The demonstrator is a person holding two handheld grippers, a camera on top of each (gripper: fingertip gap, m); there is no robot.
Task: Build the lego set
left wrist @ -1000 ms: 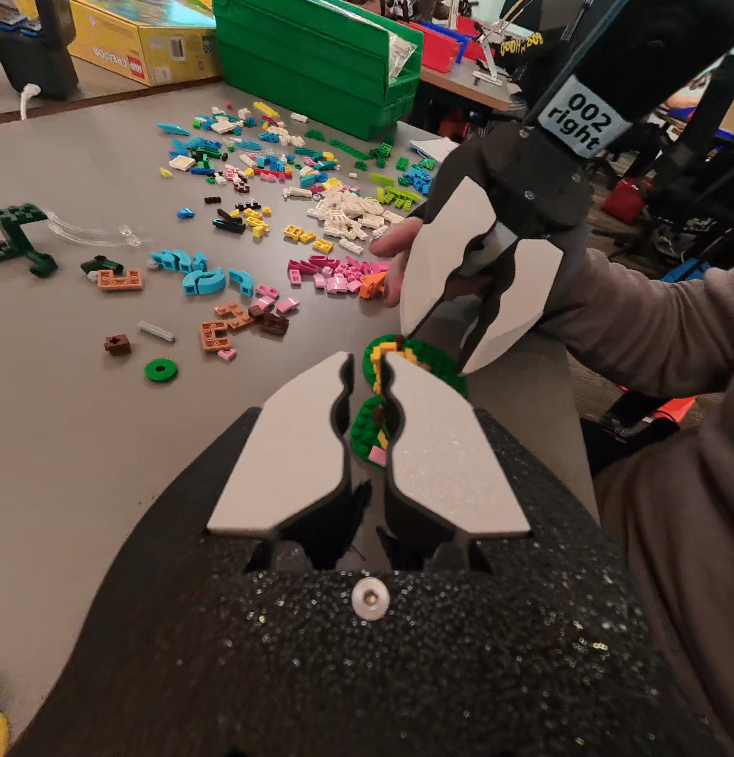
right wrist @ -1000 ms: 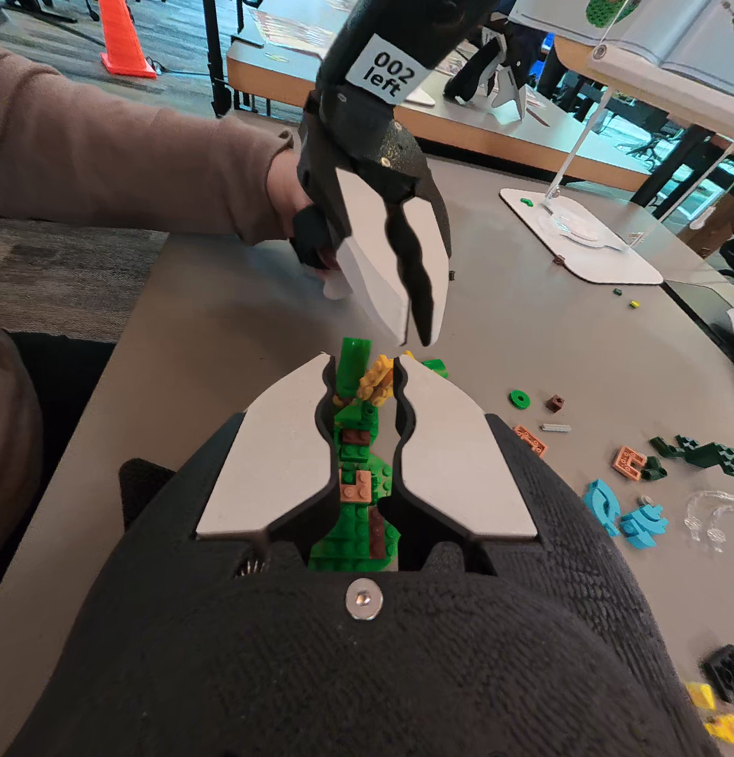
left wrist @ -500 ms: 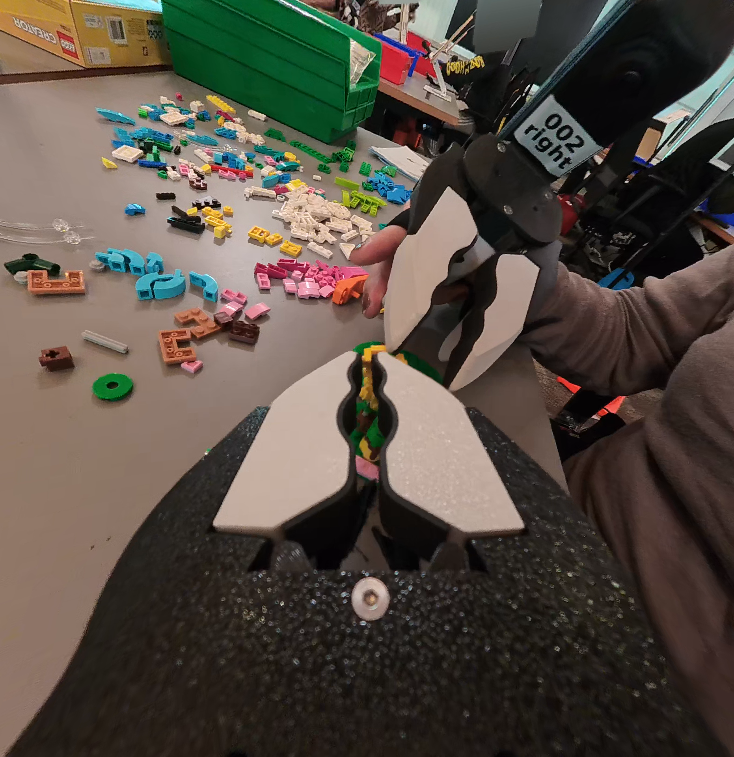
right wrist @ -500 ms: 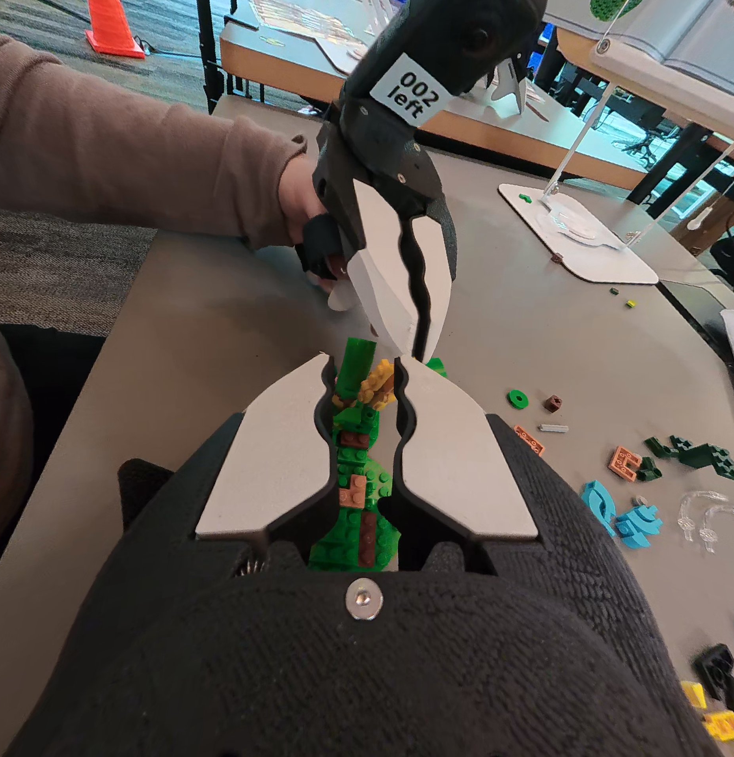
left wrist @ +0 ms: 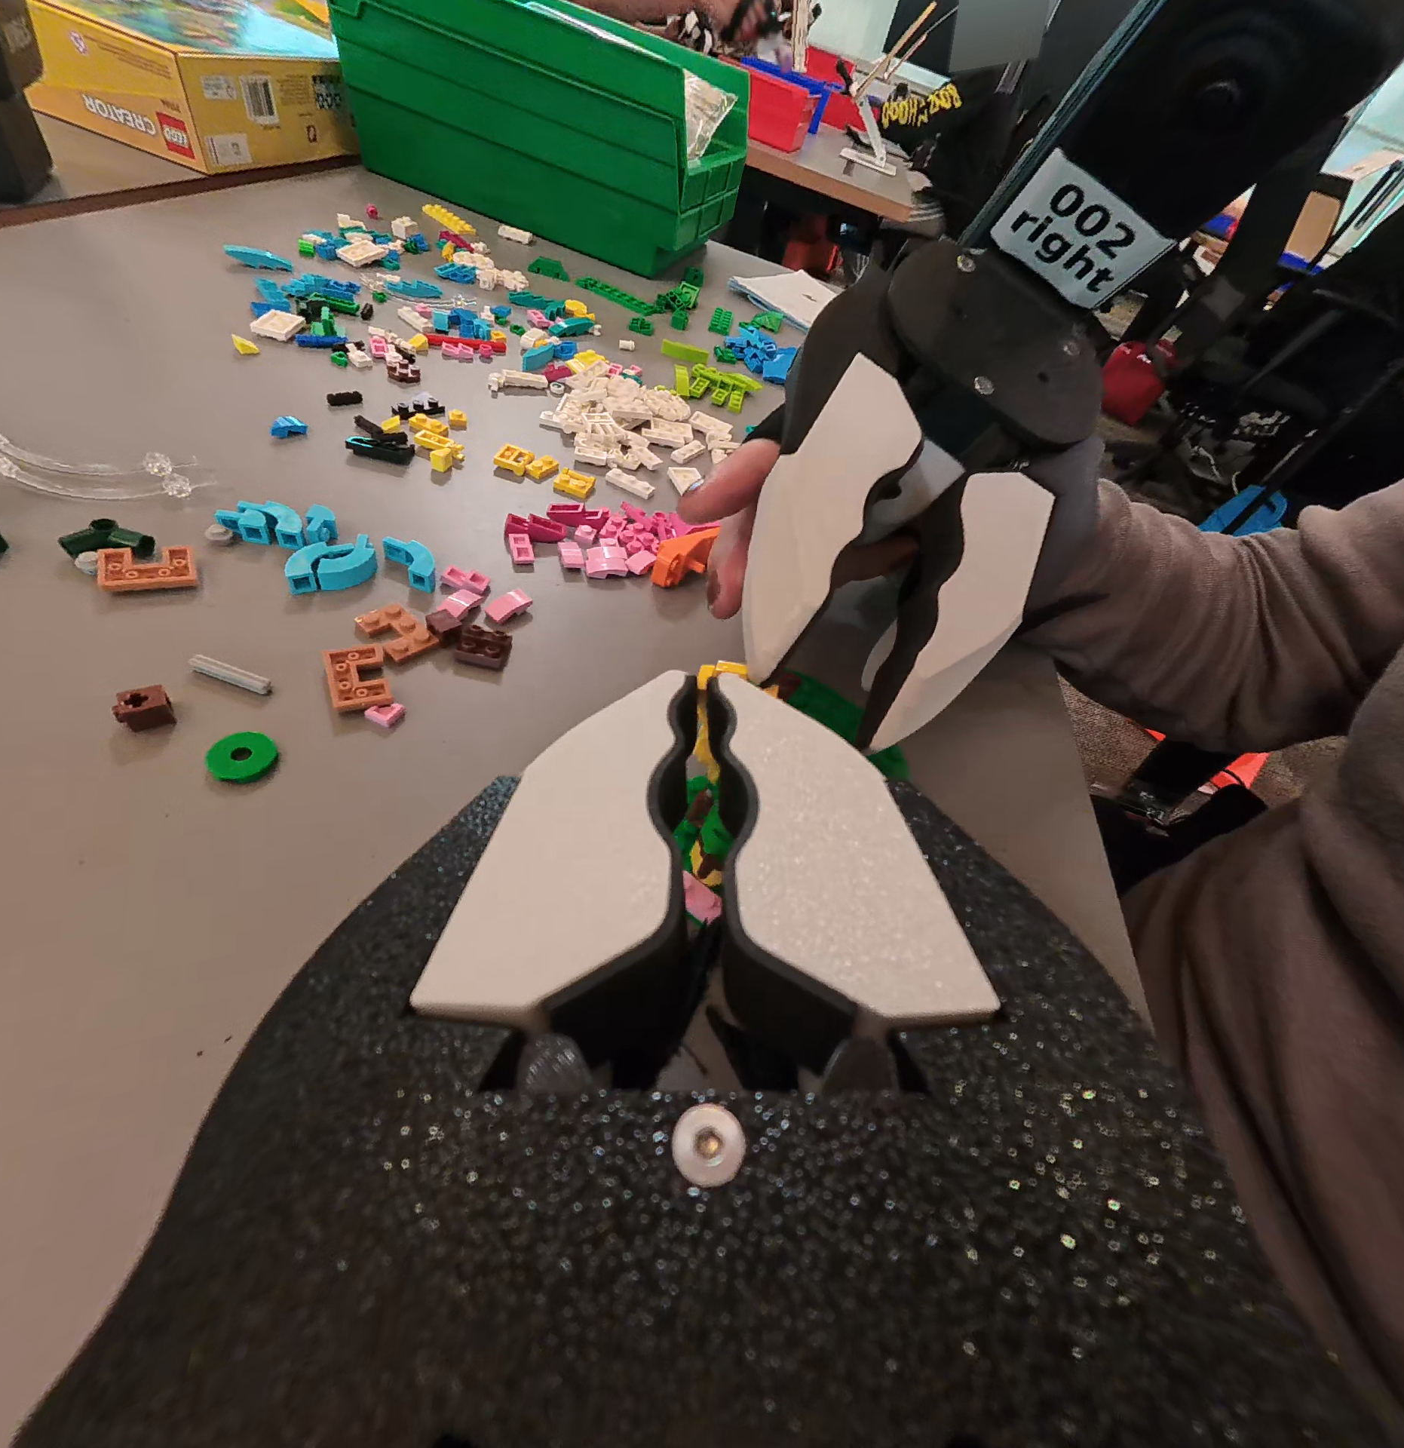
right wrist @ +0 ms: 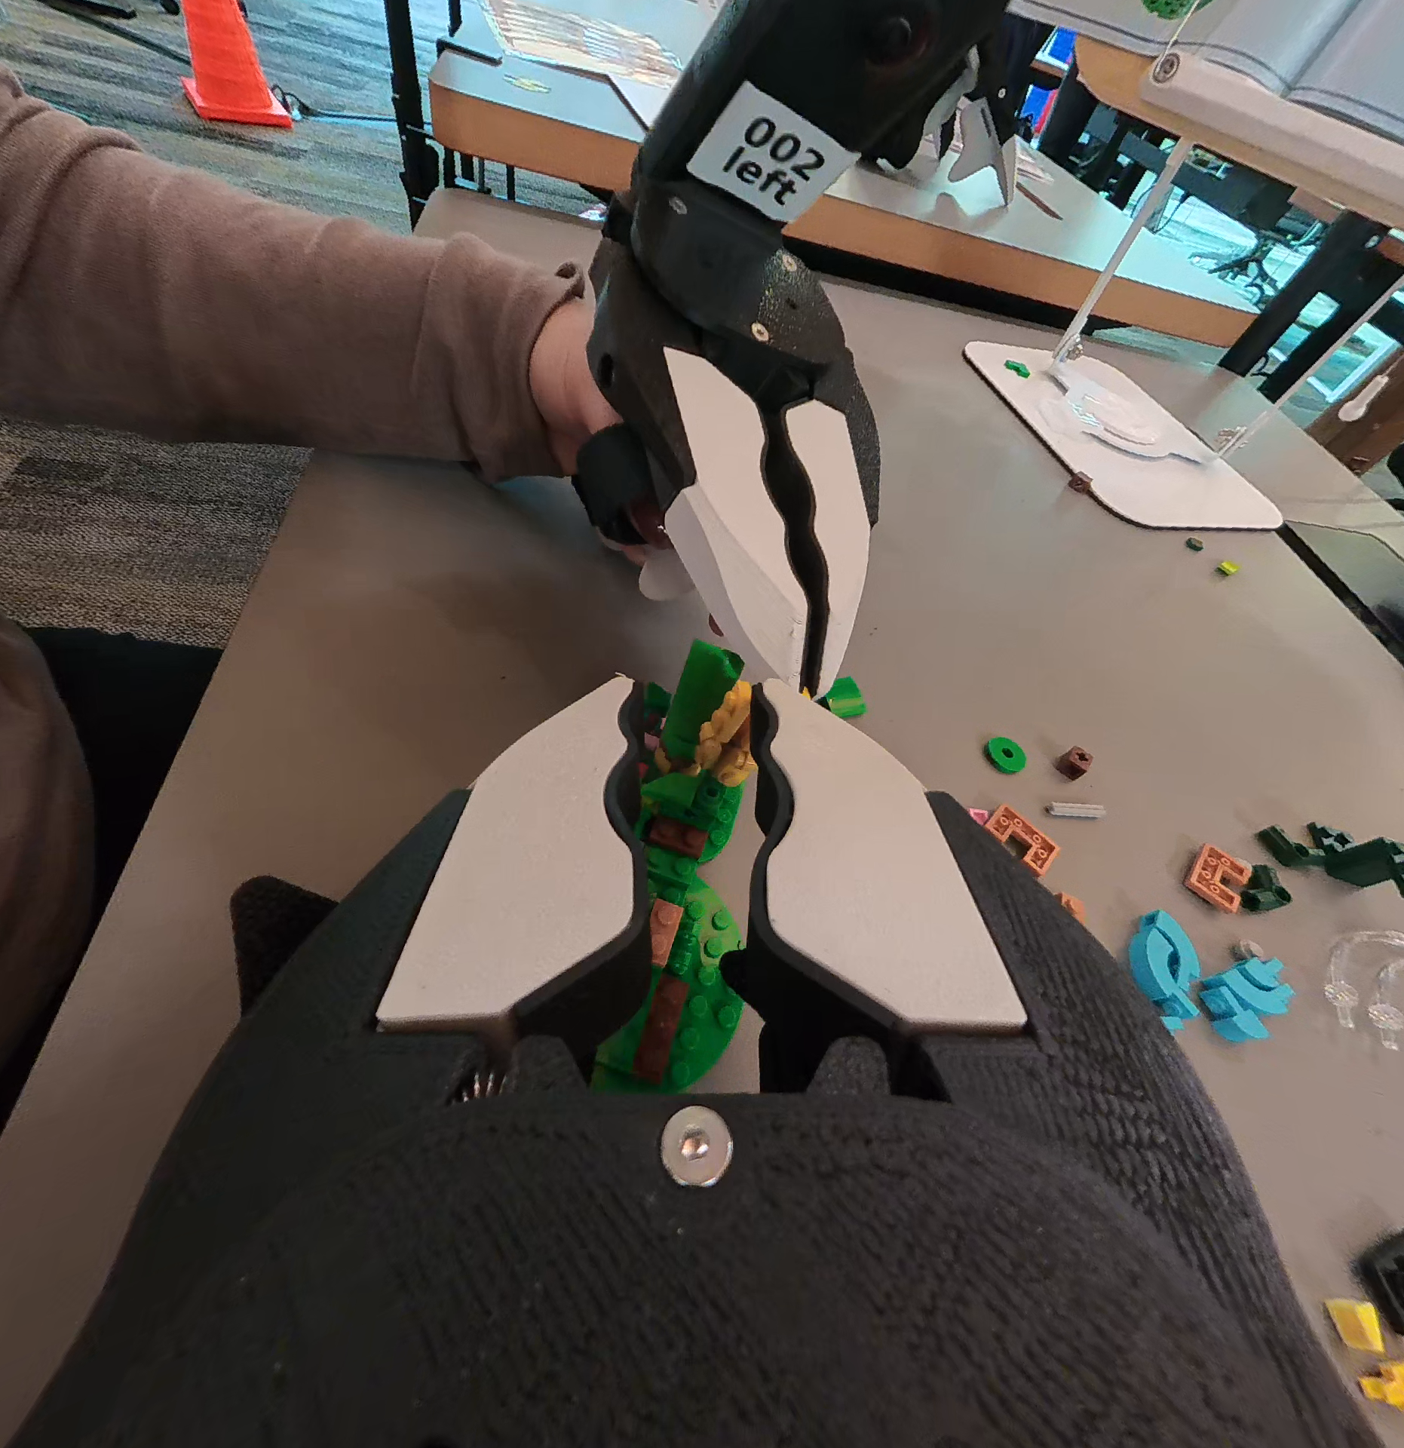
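since the earlier frames the left gripper has come down and in toward the build, its tips now just at the yellow piece near the top, where before they hung above it. the right gripper has barely shifted.

the build sits on the table near the person's edge, a green base with brown and tan plates, and a green stalk rising from it, tilted a little. in the right wrist view the right gripper's fingers flank the stalk and yellow piece with a visible gap; it looks part open, bracketing rather than clamping, though contact on the far side is hidden. the left gripper's fingers are nearly together with only a thin slit between them; whether they pinch the yellow piece i cannot tell.

the turning relation: the stalk's long axis runs up and away from the right gripper, along its fingers, while the left comes from the opposite side, tips down. the left is nearer the yellow piece, so pressing or seating it likely falls to that one, with the right steadying.

loose bricks lie well apart, farther up the table.
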